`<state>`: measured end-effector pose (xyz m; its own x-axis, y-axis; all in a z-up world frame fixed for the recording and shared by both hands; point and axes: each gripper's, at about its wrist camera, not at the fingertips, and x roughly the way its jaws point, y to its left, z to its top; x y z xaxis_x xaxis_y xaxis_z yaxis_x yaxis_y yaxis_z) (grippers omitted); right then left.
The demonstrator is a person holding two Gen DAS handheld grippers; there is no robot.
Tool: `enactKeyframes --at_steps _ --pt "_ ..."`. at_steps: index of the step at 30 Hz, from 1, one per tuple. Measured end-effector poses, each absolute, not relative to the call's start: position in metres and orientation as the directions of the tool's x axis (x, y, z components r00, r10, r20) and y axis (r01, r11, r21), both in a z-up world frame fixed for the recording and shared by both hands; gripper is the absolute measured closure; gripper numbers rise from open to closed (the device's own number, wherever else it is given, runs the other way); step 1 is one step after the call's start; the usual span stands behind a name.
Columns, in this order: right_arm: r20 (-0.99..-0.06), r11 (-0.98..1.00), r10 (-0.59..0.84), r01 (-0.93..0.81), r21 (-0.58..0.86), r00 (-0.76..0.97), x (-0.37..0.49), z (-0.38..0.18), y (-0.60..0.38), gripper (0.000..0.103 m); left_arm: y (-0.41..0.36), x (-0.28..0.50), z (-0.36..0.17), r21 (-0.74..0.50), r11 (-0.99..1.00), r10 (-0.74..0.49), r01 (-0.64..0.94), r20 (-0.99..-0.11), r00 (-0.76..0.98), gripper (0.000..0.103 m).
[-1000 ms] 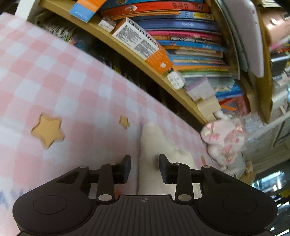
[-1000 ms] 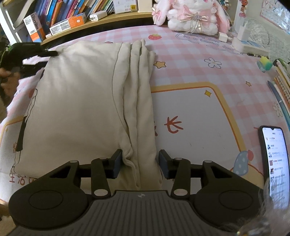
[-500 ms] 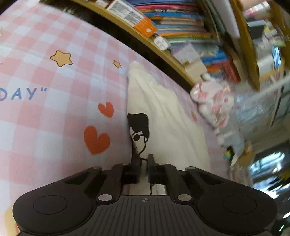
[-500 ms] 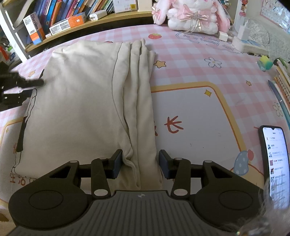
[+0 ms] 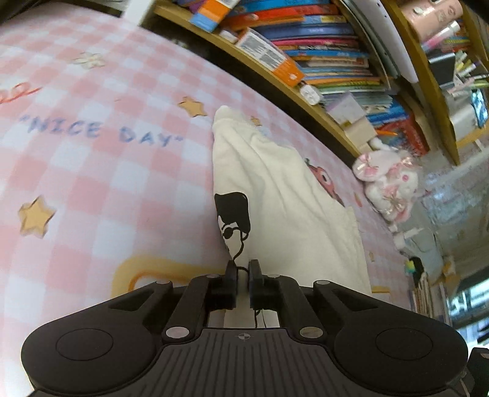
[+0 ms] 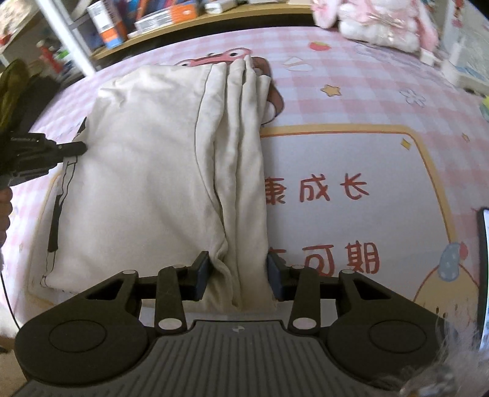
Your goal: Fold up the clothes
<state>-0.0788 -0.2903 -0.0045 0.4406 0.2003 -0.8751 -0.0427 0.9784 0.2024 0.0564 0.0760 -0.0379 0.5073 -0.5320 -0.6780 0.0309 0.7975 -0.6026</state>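
A cream garment [image 6: 152,171] with a black printed figure lies partly folded on the pink checked table cover [image 6: 336,100]. It also shows in the left wrist view [image 5: 281,201]. My left gripper [image 5: 243,270] is shut on the garment's left edge, by the print. It shows from the side at the left of the right wrist view [image 6: 76,148]. My right gripper [image 6: 238,271] is open, its jaws either side of the bunched folds at the garment's near edge.
A bookshelf [image 5: 321,76] crammed with books runs along the far edge. A pink plush toy [image 6: 379,21] sits at the back right. A phone [image 6: 484,274] lies at the right edge. A charger and small items [image 6: 452,64] lie beyond.
My left gripper has closed on the garment's left edge and moved along it. My right gripper stayed open, and the garment now looks nearer and raised on its left.
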Motion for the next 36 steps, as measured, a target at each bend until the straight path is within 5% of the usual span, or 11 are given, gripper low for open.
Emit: enactKeyframes --at_steps 5,22,29,34,36 --pt "-0.855 0.967 0.253 -0.077 0.245 0.453 -0.086 -0.005 -0.301 0.06 0.084 0.034 -0.034 -0.562 0.826 -0.453 -0.032 -0.697 0.556 0.076" --pt "-0.744 0.831 0.487 0.02 0.556 0.458 -0.113 -0.014 -0.353 0.058 0.061 -0.075 -0.02 -0.456 0.883 -0.319 -0.111 -0.756 0.572 0.073" --pt "-0.675 0.702 0.572 0.147 0.697 0.466 -0.112 -0.025 -0.373 0.049 0.039 -0.108 -0.004 -0.341 0.938 -0.228 -0.066 -0.746 0.626 0.072" --pt "-0.671 0.681 0.573 0.182 0.709 0.471 -0.106 -0.027 -0.372 0.055 0.007 -0.125 0.009 -0.233 0.968 -0.231 0.088 -0.71 0.665 0.071" --pt "-0.693 0.715 0.553 0.162 0.68 0.463 -0.102 -0.025 -0.366 0.068 -0.006 -0.132 0.015 -0.185 0.972 -0.236 0.147 -0.695 0.679 0.071"
